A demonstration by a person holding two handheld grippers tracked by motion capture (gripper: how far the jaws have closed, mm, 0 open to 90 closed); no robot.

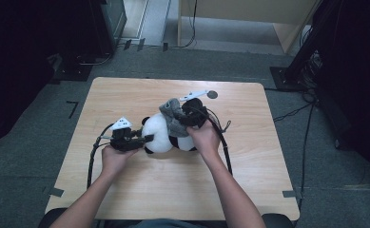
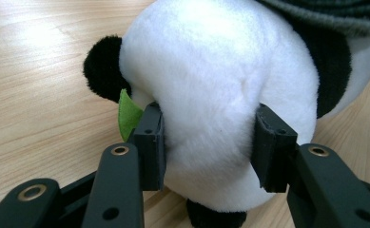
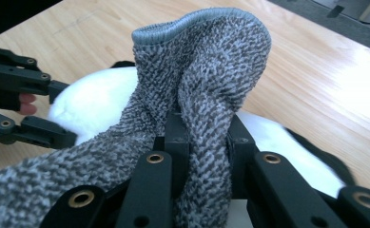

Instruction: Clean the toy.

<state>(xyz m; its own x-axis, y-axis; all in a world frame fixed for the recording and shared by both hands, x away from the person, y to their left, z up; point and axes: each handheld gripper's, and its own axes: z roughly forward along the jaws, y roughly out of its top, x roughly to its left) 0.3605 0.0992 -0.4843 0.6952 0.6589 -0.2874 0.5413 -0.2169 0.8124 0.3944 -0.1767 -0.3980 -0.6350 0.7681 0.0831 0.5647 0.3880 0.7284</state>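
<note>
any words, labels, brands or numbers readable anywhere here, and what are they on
None can be read.
The green tag on the plush panda: no print shows on it.
The grey knitted cloth clamped in the right gripper: no label in sight.
The left gripper, pressed on the panda's white body: black jaws with brass rivets, no marking.
The wooden table: bare grain, no sticker or number.

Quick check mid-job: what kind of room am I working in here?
Probably a lab or recording studio, not a home: a bare wooden table on grey carpet, tape marks on the floor, and cables running to dark equipment stands at the sides.
</note>
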